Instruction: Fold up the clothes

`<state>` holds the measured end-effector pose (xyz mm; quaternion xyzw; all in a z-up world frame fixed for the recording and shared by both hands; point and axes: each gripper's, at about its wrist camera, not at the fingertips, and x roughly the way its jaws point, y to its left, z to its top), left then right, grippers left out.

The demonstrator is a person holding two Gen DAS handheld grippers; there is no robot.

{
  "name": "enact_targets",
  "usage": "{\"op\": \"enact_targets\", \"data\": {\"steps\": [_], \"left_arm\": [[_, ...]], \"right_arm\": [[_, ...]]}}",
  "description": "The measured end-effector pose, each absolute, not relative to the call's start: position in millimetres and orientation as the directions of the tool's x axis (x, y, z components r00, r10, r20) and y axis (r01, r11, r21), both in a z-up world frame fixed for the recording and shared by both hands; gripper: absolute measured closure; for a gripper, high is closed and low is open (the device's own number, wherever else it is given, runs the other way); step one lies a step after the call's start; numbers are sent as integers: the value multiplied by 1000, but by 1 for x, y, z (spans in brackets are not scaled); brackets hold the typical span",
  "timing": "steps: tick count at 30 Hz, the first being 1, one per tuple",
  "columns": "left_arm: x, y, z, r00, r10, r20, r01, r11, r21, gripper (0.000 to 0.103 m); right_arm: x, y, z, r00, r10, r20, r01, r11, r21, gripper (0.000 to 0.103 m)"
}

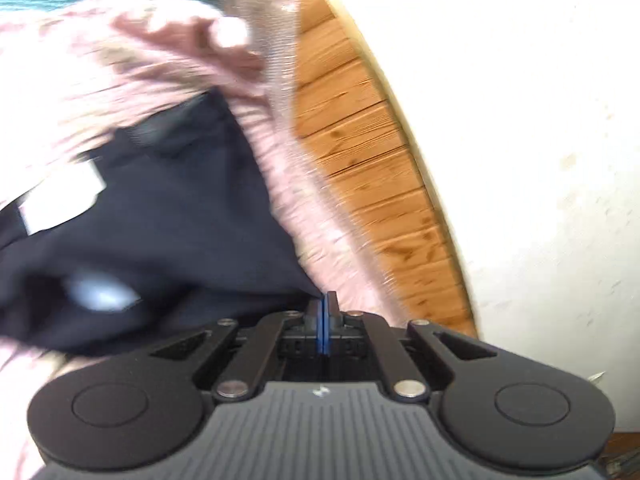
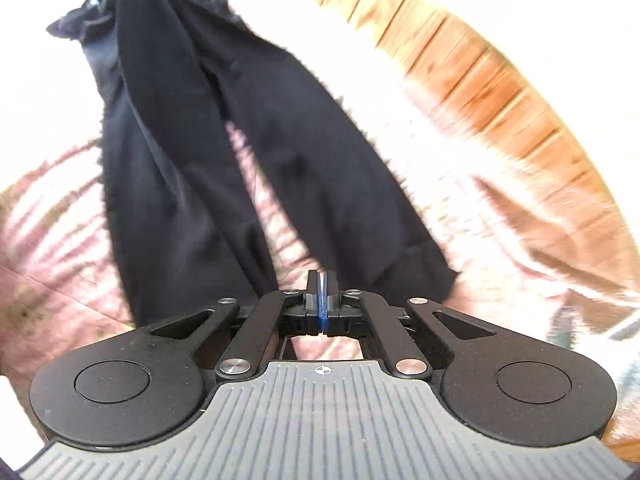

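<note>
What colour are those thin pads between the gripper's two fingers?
Blue. The thin pads pressed together between the black fingers show best in the right wrist view.

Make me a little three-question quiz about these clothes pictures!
1. True or false: the left claw is wide open.
2. What colour is the garment hanging in front of the right claw? A) red B) black C) yellow
3. Fill in: the blanket under the garment is ____.

Key:
1. False. Its blue pads are pressed together, right at a corner of the garment.
2. B.
3. Pink.
</note>
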<state>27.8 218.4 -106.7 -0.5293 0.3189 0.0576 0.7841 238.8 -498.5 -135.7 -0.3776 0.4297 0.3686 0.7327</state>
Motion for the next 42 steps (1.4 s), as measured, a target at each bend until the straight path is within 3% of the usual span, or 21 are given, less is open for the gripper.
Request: {"op": "enact_targets", "data": {"steps": [2,4,6,7,8,11,13,15,17,19,20,21,22,25,26,29,32,35,37,40,42], "left_arm": [[0,220,-138,738,-242,-630,-517,398,-758,102],[-24,224,-173,707,-243,-665,-588,321,-742,101],[-26,228,-186,702,-230,-674,-611,292,-736,99],[-22,228,-185,701,-225,-677,-612,298,-733,95],[-18,228,-185,700,-219,-680,-613,304,-729,88],[-4,229,-183,697,-201,-688,-617,321,-719,66],[4,230,-182,695,-189,-694,-620,332,-711,49],[9,228,-181,699,-146,-700,-634,328,-701,41],[15,227,-180,690,-103,-716,-651,344,-677,28],[25,224,-181,672,-75,-737,-665,376,-645,27],[34,226,-184,680,-88,-728,-652,383,-655,29],[44,229,-187,689,-103,-717,-636,388,-667,33],[54,231,-191,698,-119,-706,-620,393,-679,45],[80,238,-185,721,-136,-680,-573,436,-694,99],[80,241,-173,757,-136,-639,-532,440,-723,101],[60,250,-126,872,-163,-462,-343,470,-813,101],[7,256,-102,900,-193,-391,-246,516,-820,101],[-38,259,-141,834,-235,-499,-344,485,-804,100],[-56,263,-183,743,-188,-642,-513,455,-727,95],[-75,272,-219,674,-126,-728,-652,360,-667,68],[-83,276,-220,689,-102,-718,-658,329,-678,52]], "right_arm": [[227,-501,-131,388,214,-896,-838,487,-246,103],[216,-504,-127,417,211,-884,-809,531,-255,95],[204,-507,-122,445,206,-872,-777,572,-262,66],[198,-509,-120,459,203,-865,-761,593,-265,46],[193,-510,-118,473,199,-858,-744,613,-267,35],[207,-509,-139,462,200,-864,-765,583,-274,15],[225,-503,-159,415,188,-890,-810,523,-267,18],[241,-499,-180,355,156,-922,-854,456,-252,35],[254,-491,-192,276,132,-952,-894,398,-204,74],[256,-488,-193,225,120,-967,-920,354,-170,96],[254,-486,-192,230,103,-968,-927,324,-186,101],[251,-484,-191,236,87,-968,-934,294,-202,103],[248,-483,-187,254,77,-964,-936,270,-225,103],[244,-487,-142,376,108,-920,-896,296,-331,103],[242,-489,-123,418,123,-900,-875,320,-363,103],[221,-499,-62,543,154,-826,-805,374,-460,103],[185,-516,-45,591,109,-799,-751,434,-497,103],[149,-535,-78,551,-1,-834,-715,515,-473,103],[126,-547,-100,515,-72,-854,-683,567,-460,103],[104,-568,-148,404,-152,-902,-573,726,-379,101],[102,-583,-154,363,-85,-928,-349,911,-220,89]]}}
